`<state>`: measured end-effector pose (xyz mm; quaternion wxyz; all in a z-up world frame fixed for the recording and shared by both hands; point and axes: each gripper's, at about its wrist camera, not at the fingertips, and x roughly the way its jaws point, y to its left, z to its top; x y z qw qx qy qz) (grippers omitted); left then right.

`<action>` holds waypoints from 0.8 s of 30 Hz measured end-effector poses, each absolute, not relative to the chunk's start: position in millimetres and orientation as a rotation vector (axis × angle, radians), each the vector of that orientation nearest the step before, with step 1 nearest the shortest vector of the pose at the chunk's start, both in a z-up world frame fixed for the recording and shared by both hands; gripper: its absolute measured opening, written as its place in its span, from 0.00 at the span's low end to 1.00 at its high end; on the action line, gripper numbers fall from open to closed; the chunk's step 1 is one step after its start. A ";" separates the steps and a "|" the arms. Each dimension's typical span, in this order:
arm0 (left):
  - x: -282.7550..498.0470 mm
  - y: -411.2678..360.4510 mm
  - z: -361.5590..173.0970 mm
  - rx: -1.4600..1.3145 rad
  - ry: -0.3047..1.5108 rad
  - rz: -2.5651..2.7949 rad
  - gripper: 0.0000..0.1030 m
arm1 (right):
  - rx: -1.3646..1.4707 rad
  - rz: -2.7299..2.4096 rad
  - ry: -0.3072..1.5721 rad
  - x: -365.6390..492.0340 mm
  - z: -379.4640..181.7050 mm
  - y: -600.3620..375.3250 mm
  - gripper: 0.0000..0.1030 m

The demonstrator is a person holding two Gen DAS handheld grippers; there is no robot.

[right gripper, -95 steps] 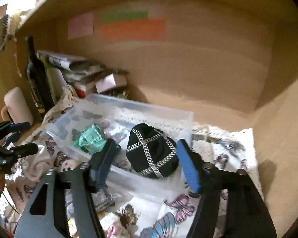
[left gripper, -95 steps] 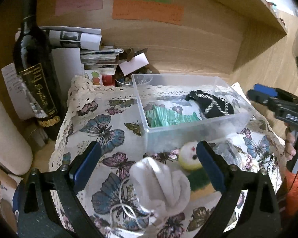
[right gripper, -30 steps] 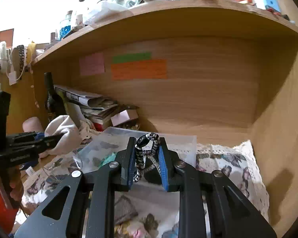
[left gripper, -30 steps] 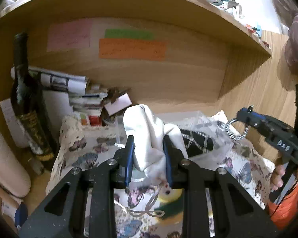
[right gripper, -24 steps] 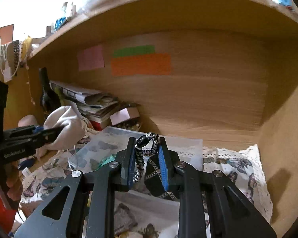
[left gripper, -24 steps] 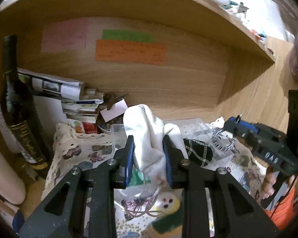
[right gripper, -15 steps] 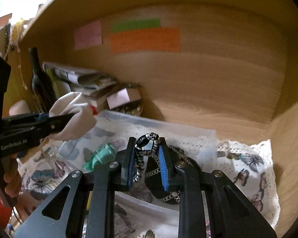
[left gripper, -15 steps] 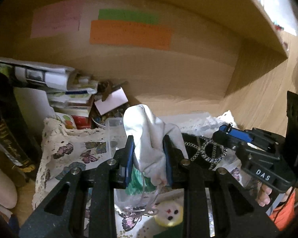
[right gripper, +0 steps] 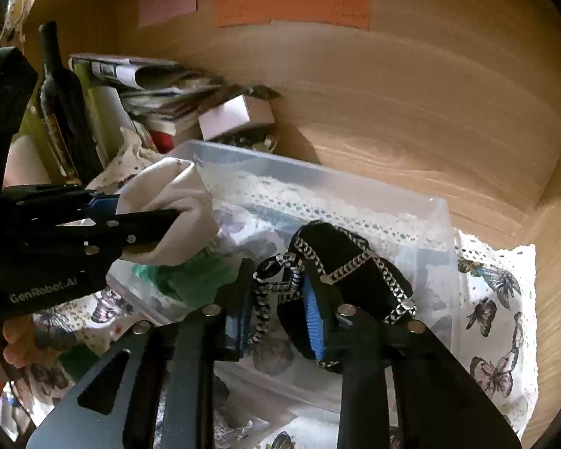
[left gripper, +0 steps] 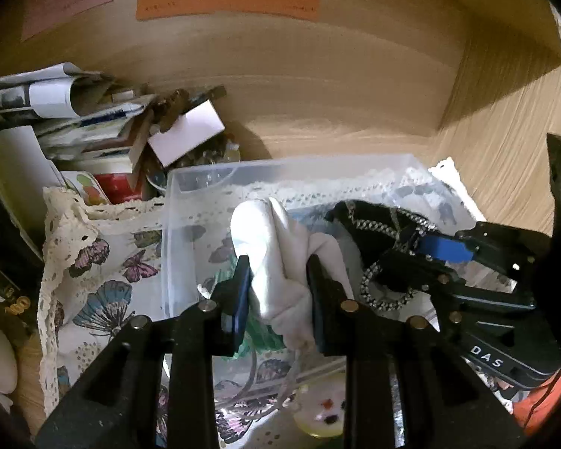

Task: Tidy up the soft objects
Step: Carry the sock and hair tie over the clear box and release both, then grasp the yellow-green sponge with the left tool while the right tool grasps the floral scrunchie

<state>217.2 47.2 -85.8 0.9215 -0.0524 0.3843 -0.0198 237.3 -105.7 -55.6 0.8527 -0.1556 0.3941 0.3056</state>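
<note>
My left gripper (left gripper: 278,265) is shut on a white cloth pouch (left gripper: 276,258) and holds it over the clear plastic bin (left gripper: 190,179). The pouch also shows in the right wrist view (right gripper: 172,217). My right gripper (right gripper: 278,284) is shut on a black-and-white braided cord (right gripper: 276,280) of a black chain-patterned bag (right gripper: 348,258), which lies in the bin (right gripper: 318,176). A green cloth (right gripper: 190,277) lies in the bin under the pouch. A round yellow plush (left gripper: 323,411) sits in front of the bin.
A butterfly-print cloth (left gripper: 93,262) covers the surface. A dark wine bottle (right gripper: 61,104) and a stack of papers and boxes (left gripper: 74,119) stand at the back left. The wooden back wall (right gripper: 392,93) and side wall (left gripper: 505,157) close in the shelf space.
Both grippers have moved forward and down to the bin. The white pouch now hangs over the bin's inside, and the black bag has come to rest in the bin.
</note>
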 end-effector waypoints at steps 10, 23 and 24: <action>193.4 48.4 -67.4 -0.098 0.728 -0.041 0.59 | -0.317 0.594 0.749 227.6 -36.6 -117.5 0.55; 116.2 55.3 -18.6 -0.099 0.551 -0.020 1.00 | -0.268 0.607 0.569 169.6 10.9 -147.1 0.85; 110.0 55.0 -18.5 -0.104 0.552 -0.026 1.00 | -0.266 0.608 0.560 164.2 11.9 -149.5 0.89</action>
